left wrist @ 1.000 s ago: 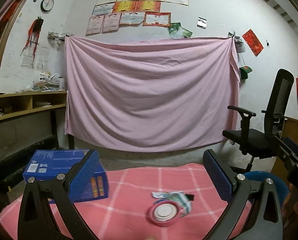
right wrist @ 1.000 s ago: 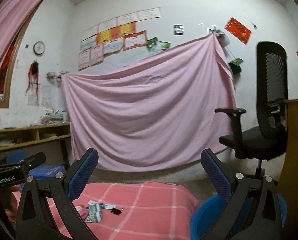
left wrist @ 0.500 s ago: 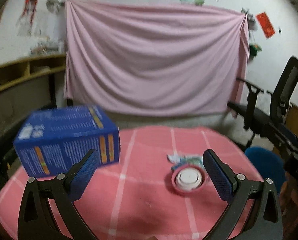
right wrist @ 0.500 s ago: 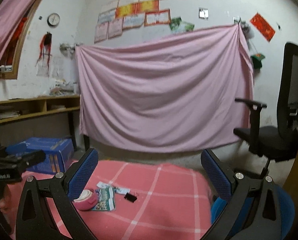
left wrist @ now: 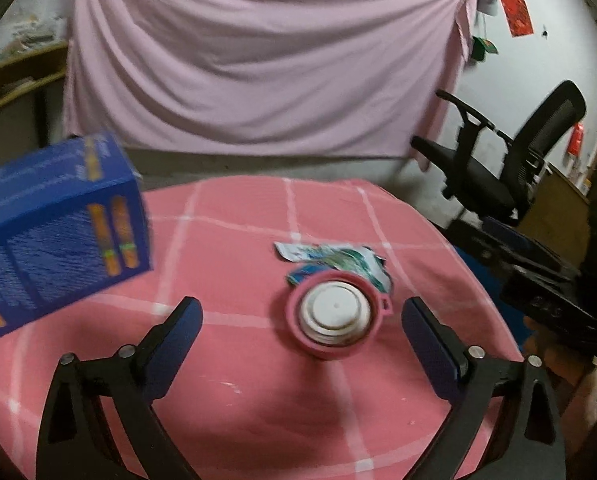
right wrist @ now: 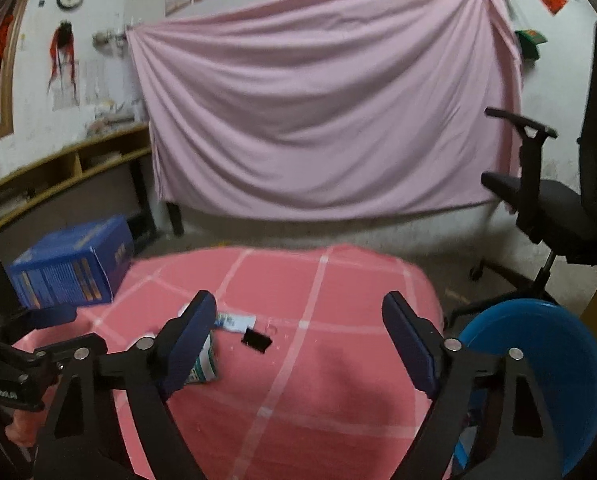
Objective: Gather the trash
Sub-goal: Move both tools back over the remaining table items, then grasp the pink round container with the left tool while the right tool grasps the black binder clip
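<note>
A pink-rimmed round container point(left wrist: 334, 316) with a white top stands on the pink checked tablecloth point(left wrist: 234, 240). Torn blue-green wrappers point(left wrist: 332, 258) lie just behind it. My left gripper point(left wrist: 302, 320) hovers over the cloth with its jaws wide and closing. The container shows between the fingertips, nearer the right one, and neither pad touches it. My right gripper point(right wrist: 298, 312) is also wide and closing, with nothing pressed between its pads. Below its gap lies a small black clip point(right wrist: 256, 340), and a wrapper point(right wrist: 204, 364) sits partly behind its left finger point(right wrist: 190, 332).
A blue cardboard box point(left wrist: 54, 232) stands at the table's left. A blue bin point(right wrist: 538, 364) sits low beside the table's right edge. A black office chair point(right wrist: 558, 208) stands behind it. A pink sheet point(right wrist: 330, 120) covers the back wall, with wooden shelves point(right wrist: 58, 176) at left.
Both views have tipped down and moved in over the table, so the container, wrappers and clip look closer. The right jaws have narrowed noticeably, the left ones only slightly.
</note>
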`<action>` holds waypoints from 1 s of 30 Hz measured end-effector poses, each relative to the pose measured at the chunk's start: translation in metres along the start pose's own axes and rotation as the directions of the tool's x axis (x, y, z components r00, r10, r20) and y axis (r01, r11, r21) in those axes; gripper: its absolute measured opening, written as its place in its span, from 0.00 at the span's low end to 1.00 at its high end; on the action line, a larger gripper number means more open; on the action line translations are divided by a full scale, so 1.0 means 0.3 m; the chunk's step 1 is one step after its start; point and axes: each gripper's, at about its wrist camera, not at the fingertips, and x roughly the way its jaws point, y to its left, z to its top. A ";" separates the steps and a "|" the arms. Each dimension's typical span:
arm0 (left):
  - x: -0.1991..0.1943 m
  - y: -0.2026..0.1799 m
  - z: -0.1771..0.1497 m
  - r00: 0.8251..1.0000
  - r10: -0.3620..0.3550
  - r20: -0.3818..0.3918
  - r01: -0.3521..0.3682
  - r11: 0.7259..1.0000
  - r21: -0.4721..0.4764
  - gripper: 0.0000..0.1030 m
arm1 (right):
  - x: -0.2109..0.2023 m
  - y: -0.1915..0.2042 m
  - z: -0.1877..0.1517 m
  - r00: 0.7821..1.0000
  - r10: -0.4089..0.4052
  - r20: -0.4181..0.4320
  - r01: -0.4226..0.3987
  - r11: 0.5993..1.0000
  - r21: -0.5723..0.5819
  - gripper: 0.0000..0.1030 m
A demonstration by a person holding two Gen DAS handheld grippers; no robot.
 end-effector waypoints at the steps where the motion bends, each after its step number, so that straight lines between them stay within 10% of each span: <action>1: 0.013 -0.008 0.002 1.000 -0.015 -0.018 0.015 1.000 0.007 0.87 | 0.011 0.003 -0.001 1.000 0.002 -0.018 -0.002 1.000 -0.004 0.76; 10: 0.104 -0.028 0.041 0.989 -0.065 -0.134 0.066 0.998 0.002 0.58 | 0.086 -0.015 -0.010 0.989 0.009 -0.145 -0.008 1.000 0.007 0.73; 30: 0.052 0.102 0.038 0.996 0.038 -0.087 -0.050 0.988 -0.144 0.58 | 0.274 0.046 -0.021 0.928 0.028 -0.372 -0.050 0.998 -0.050 0.48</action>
